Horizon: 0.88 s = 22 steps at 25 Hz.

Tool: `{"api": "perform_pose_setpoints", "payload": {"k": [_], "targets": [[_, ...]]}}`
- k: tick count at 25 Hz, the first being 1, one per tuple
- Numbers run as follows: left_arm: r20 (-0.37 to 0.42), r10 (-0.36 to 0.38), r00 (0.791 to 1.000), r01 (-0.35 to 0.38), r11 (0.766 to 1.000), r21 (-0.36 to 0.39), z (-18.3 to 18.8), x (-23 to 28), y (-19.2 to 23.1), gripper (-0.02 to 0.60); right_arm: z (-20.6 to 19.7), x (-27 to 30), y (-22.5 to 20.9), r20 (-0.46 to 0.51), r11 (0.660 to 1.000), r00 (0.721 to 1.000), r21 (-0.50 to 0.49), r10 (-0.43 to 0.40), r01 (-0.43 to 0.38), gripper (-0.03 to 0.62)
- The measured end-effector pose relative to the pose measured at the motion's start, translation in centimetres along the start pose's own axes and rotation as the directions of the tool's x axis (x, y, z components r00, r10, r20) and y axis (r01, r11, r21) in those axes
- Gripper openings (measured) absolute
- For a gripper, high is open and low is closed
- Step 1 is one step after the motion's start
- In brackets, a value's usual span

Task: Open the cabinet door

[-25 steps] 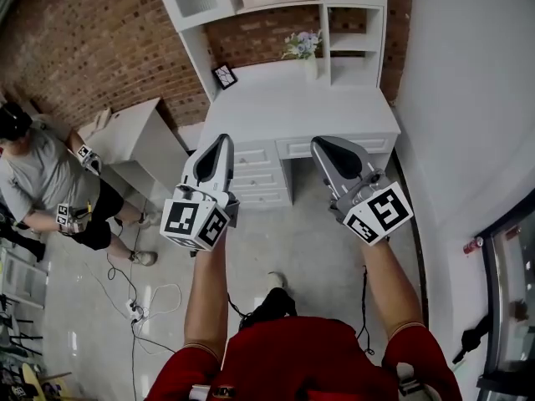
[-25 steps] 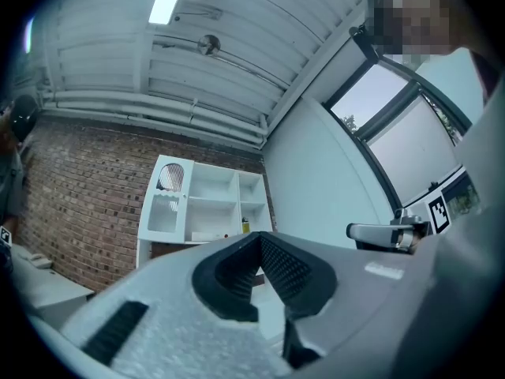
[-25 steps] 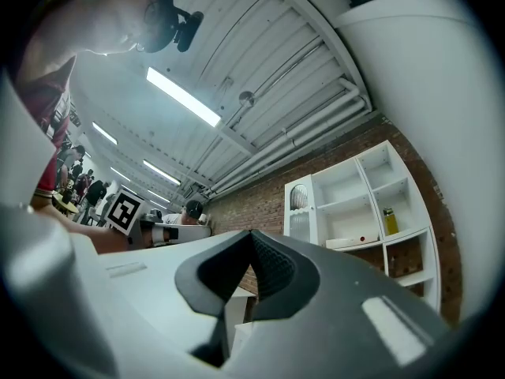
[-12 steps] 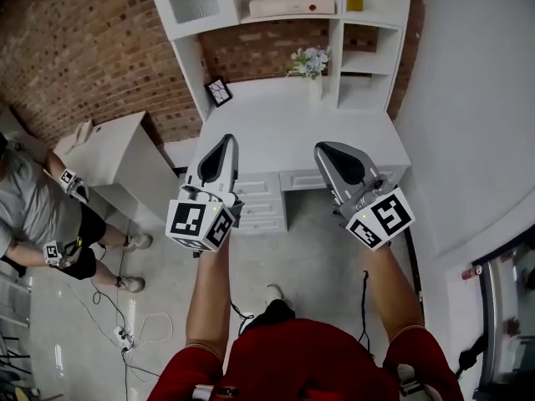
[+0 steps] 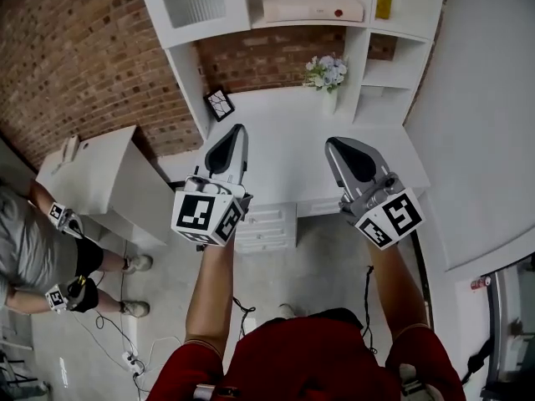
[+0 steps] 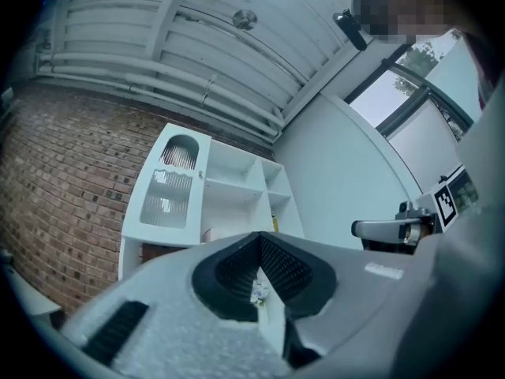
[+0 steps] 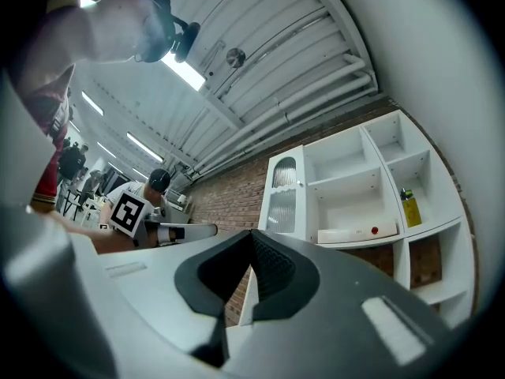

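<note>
Nearest, we hold the left gripper (image 5: 237, 132) and the right gripper (image 5: 334, 144) side by side over the white desk's (image 5: 284, 144) front edge, each with jaws together and empty. Farther off, the cabinet door (image 5: 194, 2) sits shut at the hutch's (image 5: 185, 65) upper left corner.

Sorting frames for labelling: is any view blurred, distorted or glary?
Head view: sharp, evenly lit, white glass-fronted cabinet door bowed at the edge. Left gripper view: heavy fisheye, dark corners. Right gripper view: same fisheye, ceiling light strip blown out.
</note>
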State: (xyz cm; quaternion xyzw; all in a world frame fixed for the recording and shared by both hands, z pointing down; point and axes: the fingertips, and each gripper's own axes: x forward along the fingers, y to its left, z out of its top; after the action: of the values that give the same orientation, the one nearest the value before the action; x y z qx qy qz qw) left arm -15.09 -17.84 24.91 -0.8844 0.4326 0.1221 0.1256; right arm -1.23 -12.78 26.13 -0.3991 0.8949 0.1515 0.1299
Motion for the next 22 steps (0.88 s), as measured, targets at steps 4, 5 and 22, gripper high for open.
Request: {"api": "perform_pose_setpoints", "payload": {"k": [4,5,22], "targets": [[0.003,-0.008,1.0,0.008,1.0,0.007,-0.4,3.2,2.5,0.0,-1.3,2.8,-1.8,-0.013,1.0,1.0,-0.001,-0.01,0.01,0.012],[0.004,-0.01,1.0,0.01,1.0,0.007,-0.5,3.9,2.9,0.0,-1.5,3.4,-2.3,-0.013,1.0,1.0,-0.001,-0.009,0.009,0.012],[-0.017,0.17,0.985,-0.168,0.982,0.083,-4.5,20.1,10.3,0.0,-5.6,13.5,-16.8,0.039,0.994,0.993,0.021,0.108,-0.109,0.012]]}}
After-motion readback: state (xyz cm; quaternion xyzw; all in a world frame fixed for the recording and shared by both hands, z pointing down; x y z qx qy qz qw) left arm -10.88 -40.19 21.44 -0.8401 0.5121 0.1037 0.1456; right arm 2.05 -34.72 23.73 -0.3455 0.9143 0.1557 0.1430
